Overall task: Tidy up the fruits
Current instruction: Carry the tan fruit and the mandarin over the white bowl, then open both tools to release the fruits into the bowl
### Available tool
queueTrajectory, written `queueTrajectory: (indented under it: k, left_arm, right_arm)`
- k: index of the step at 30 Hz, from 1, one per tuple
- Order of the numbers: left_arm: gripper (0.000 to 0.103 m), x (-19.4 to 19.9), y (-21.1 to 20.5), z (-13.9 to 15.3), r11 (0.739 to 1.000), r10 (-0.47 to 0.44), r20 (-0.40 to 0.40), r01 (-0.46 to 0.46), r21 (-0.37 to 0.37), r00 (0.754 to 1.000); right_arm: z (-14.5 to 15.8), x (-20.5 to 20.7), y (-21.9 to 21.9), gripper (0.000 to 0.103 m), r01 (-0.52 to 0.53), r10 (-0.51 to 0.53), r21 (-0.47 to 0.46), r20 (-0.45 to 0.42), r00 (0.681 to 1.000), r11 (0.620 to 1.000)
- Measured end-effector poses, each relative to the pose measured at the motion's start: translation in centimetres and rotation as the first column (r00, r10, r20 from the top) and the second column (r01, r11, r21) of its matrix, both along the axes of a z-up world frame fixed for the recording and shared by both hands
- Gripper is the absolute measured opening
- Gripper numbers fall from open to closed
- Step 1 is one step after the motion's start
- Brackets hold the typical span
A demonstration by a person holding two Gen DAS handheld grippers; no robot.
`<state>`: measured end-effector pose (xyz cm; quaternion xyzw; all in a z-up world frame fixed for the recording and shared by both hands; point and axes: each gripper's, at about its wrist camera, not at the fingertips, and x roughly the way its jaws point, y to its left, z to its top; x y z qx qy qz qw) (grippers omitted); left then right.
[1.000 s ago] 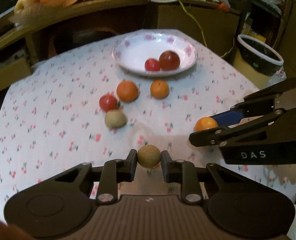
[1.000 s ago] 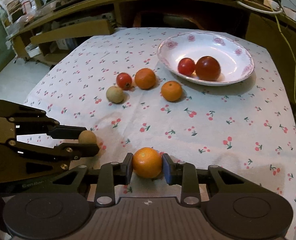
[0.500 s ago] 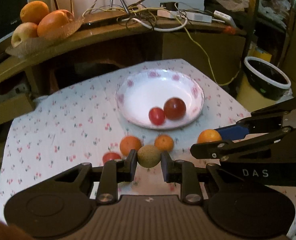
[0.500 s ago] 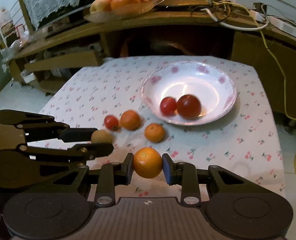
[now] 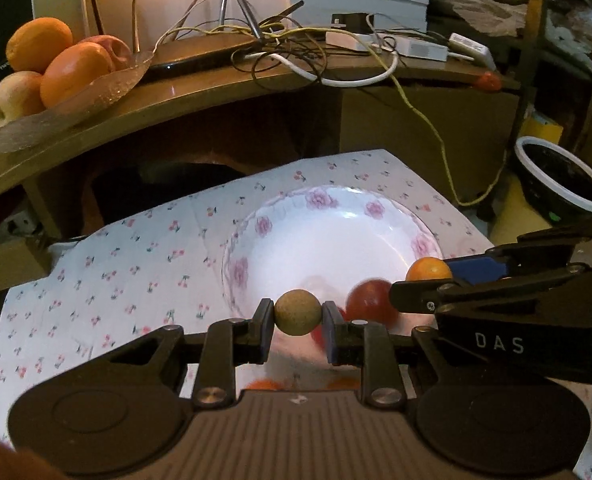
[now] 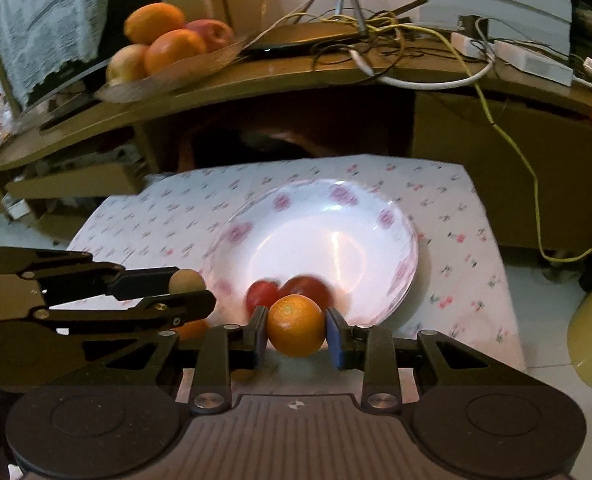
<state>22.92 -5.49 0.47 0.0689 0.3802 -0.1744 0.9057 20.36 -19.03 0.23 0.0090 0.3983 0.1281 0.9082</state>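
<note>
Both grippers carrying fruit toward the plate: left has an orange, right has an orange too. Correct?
Not quite. The left gripper holds a tan-brown fruit, not an orange, as the left wrist view shows. The right gripper does hold an orange, and both are near the plate.

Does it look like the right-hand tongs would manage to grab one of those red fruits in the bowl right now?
Probably not as things stand. The right tongs are shut on an orange, so there is no room for a red fruit until that is let go. The bowl itself lies open just ahead.
</note>
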Motion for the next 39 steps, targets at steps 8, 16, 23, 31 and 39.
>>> queueTrajectory:
  k: [8, 16, 23, 31, 39]
  left_arm:
    - [0.030, 2.8, -0.2, -1.0, 1.000, 0.024, -0.011, -0.024, 0.002, 1.000]
    - [0.030, 3.9, -0.3, -2.3, 1.000, 0.023, -0.038, -0.023, -0.005, 0.999]
    - [0.031, 4.5, -0.4, -2.7, 0.999, 0.028, -0.050, -0.029, -0.019, 0.998]
    - [0.032, 4.5, -0.4, -2.5, 0.999, 0.031, -0.047, -0.032, -0.028, 0.998]
    - [0.033, 4.4, 0.5, -1.0, 0.997, 0.054, -0.021, -0.056, -0.055, 0.998]
  right_arm:
    - [-0.9, 3.6, -0.4, 0.032, 0.011, -0.011, -0.009, 0.002, 1.000, 1.000]
    - [-2.1, 5.5, -0.4, 0.032, 0.011, -0.011, -0.026, -0.019, 1.000, 1.000]
    - [-2.6, 6.4, -0.5, 0.035, 0.014, -0.015, -0.032, -0.027, 1.000, 0.999]
    - [-2.4, 6.5, -1.1, 0.041, 0.027, -0.027, -0.016, -0.014, 1.000, 0.999]
    - [-1.1, 6.2, -2.0, 0.041, 0.056, -0.057, 0.028, 0.019, 0.998, 0.998]
